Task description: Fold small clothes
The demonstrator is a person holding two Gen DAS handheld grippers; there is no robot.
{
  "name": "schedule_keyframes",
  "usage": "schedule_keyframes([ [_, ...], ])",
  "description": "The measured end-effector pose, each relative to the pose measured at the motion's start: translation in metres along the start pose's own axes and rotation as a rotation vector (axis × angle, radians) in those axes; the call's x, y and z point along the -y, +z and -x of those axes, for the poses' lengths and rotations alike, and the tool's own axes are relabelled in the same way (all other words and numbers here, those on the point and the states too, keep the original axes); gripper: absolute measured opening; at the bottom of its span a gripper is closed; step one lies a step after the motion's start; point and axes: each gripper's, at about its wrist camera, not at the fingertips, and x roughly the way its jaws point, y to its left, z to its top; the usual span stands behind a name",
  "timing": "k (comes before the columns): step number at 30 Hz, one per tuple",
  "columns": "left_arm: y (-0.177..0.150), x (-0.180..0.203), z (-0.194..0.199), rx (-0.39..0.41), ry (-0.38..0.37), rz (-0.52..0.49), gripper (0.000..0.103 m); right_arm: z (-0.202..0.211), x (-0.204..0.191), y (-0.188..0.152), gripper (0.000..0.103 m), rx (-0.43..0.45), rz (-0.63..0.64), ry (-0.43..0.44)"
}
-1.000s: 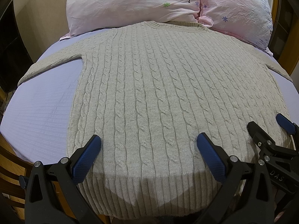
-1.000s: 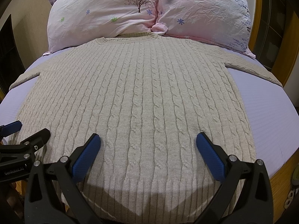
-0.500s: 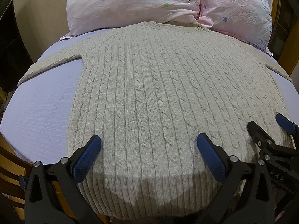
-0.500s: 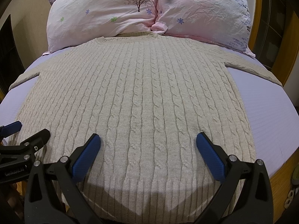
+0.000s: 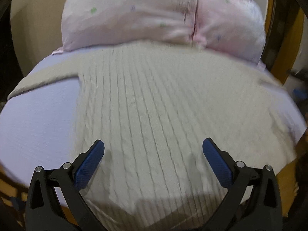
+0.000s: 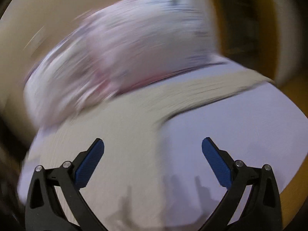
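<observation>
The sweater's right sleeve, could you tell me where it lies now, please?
In the right wrist view the right sleeve stretches toward the upper right across the lilac sheet, just below the pink pillows.

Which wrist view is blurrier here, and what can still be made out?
Right wrist view: heavy smear, pillows streaked, sweater knit gone, right gripper sharp and open. Left wrist view: mild blur, sweater cables readable, left gripper open.

You're over a bed with a lavender sheet; two pink floral pillows sit side by side at its head. Beige wall behind on the left, wooden bed frame on the right. Right wrist view is heavily motion-blurred.
</observation>
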Motion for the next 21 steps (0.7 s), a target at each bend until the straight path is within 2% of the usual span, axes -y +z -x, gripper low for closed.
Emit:
schedule_keyframes([
  [1, 0.010, -0.014, 0.007, 0.068, -0.034, 0.033, 0.102, -0.020, 0.037, 0.027, 0.074, -0.018, -0.115, -0.048],
  [4, 0.029, -0.045, 0.022, 0.204, -0.082, 0.096, 0.102, -0.058, 0.102, 0.064, 0.053, -0.050, -0.299, -0.151],
  [6, 0.044, -0.074, 0.030, 0.314, -0.102, 0.145, 0.102, -0.078, 0.139, 0.079, 0.049, -0.067, -0.418, -0.176],
  [7, 0.050, -0.083, 0.033, 0.341, -0.097, 0.162, 0.102, -0.087, 0.158, 0.085, 0.047, -0.072, -0.481, -0.187],
  [10, 0.066, -0.117, 0.028, 0.362, -0.063, 0.226, 0.102, -0.108, 0.186, 0.092, 0.044, -0.079, -0.591, -0.192],
  [11, 0.071, -0.127, 0.026, 0.360, -0.056, 0.248, 0.102, -0.112, 0.190, 0.096, 0.043, -0.059, -0.605, -0.187],
  [14, 0.079, -0.160, 0.013, 0.332, -0.027, 0.344, 0.102, -0.125, 0.199, 0.102, 0.030, -0.044, -0.631, -0.180],
  [16, 0.080, -0.180, 0.008, 0.319, -0.013, 0.413, 0.102, -0.134, 0.210, 0.103, 0.008, -0.030, -0.657, -0.155],
  [17, 0.079, -0.192, 0.006, 0.312, -0.003, 0.446, 0.102, -0.137, 0.212, 0.105, 0.008, -0.020, -0.662, -0.137],
  [18, 0.077, -0.203, 0.004, 0.306, 0.010, 0.481, 0.102, -0.133, 0.213, 0.105, 0.007, 0.008, -0.630, -0.119],
  [20, 0.076, -0.226, 0.001, 0.295, 0.025, 0.569, 0.102, -0.115, 0.183, 0.111, 0.006, 0.088, -0.493, -0.143],
  [21, 0.074, -0.236, 0.001, 0.295, 0.023, 0.600, 0.102, -0.100, 0.146, 0.117, 0.006, 0.149, -0.353, -0.126],
])
